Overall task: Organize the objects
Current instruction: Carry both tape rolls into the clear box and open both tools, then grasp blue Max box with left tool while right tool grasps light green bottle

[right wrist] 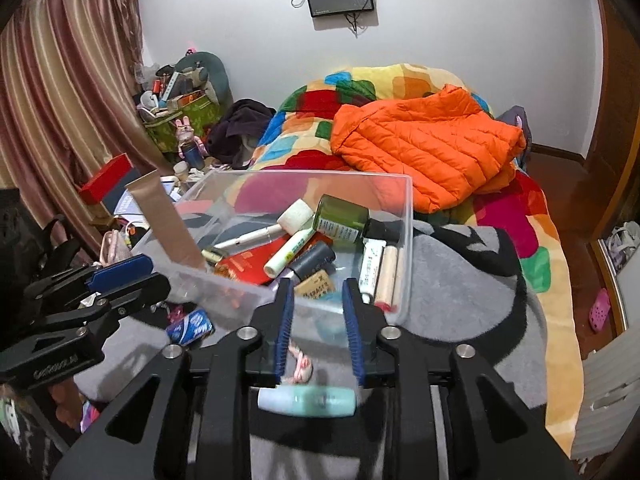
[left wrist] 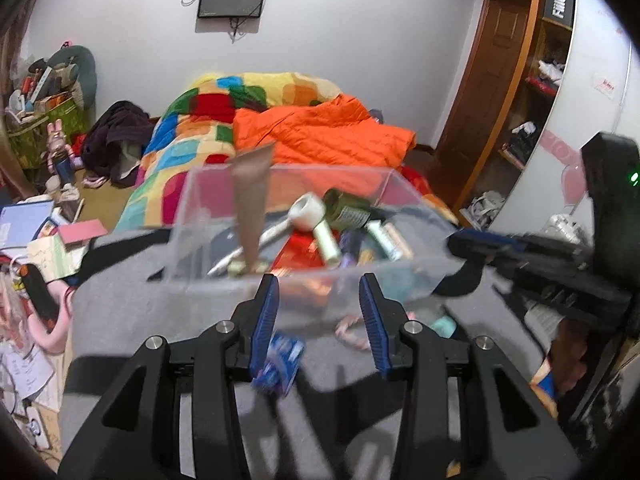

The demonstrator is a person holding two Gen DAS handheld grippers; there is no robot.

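On grey blanket (right wrist: 460, 280) | clear bin (right wrist: 406, 216) labels unreadable | left gripper (left wrist: 319, 300), right gripper (right wrist: 318, 304): jaws parted, empty

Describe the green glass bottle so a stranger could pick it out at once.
Find the clear plastic bin on the grey blanket at the foot of the bed. Near its far wall lies the dark olive-green bottle, on its side. Alone among pale tubes, it has square shoulders and a white label.

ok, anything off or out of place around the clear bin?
Three items lie outside the clear bin, on the grey blanket in front of it: a mint tube, a pink hair tie and a blue packet. Inside, a brown tube leans well above the rim.
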